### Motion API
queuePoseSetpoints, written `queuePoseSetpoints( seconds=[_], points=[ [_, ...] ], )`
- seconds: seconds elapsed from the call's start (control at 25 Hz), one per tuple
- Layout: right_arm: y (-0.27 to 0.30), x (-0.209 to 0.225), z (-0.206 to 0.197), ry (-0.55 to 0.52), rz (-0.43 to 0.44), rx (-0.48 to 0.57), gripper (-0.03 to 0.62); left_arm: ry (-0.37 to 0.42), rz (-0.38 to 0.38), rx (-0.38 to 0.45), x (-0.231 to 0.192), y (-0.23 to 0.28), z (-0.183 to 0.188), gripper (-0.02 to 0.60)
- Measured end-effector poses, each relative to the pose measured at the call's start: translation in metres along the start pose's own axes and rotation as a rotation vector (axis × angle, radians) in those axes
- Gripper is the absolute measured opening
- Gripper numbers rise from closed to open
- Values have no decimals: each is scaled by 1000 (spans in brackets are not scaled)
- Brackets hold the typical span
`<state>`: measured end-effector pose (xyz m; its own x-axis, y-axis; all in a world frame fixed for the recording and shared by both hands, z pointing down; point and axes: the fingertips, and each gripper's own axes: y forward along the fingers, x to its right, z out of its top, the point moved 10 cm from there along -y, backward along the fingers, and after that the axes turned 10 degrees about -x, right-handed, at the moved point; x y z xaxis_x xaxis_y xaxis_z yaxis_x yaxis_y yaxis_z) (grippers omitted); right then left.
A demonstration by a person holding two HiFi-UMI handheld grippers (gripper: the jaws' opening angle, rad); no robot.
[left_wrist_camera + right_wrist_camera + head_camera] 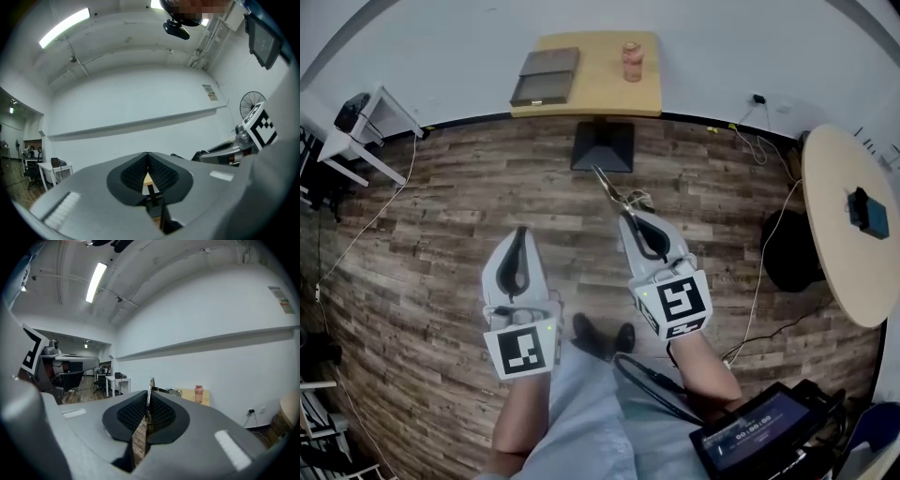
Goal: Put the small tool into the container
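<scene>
My right gripper (630,217) is shut on a small metal tool (612,188), thin with looped handles, which juts forward past the tips. In the right gripper view the tool (151,386) stands pinched between the dark pads. Held beside it on the left, my left gripper (521,236) is shut with nothing in it; in its own view the pads (159,174) meet at their tips. A flat grey container (546,75) lies on a wooden table (600,92) by the far wall, well ahead of both grippers. Both grippers hang over the floor.
A pink bottle (632,60) stands on the same table, right of the container. The table's black base (602,145) rests on plank floor. A round table (844,225) is at the right, a white desk (361,131) at the left. Cables trail along the floor.
</scene>
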<state>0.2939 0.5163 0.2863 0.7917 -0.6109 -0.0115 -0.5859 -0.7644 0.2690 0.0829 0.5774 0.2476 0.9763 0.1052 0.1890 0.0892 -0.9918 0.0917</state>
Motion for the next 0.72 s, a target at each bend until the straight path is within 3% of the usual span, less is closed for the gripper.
queuePoseSetpoints(
  seconds=[0.28,0.72],
  points=[
    [49,24,-3,7,22,-50,11,-37,29,-51,-14,45,-15,9],
    [175,32,34,0,5,-65,12,-38,23,-37,-105,154,-24,9]
  ],
)
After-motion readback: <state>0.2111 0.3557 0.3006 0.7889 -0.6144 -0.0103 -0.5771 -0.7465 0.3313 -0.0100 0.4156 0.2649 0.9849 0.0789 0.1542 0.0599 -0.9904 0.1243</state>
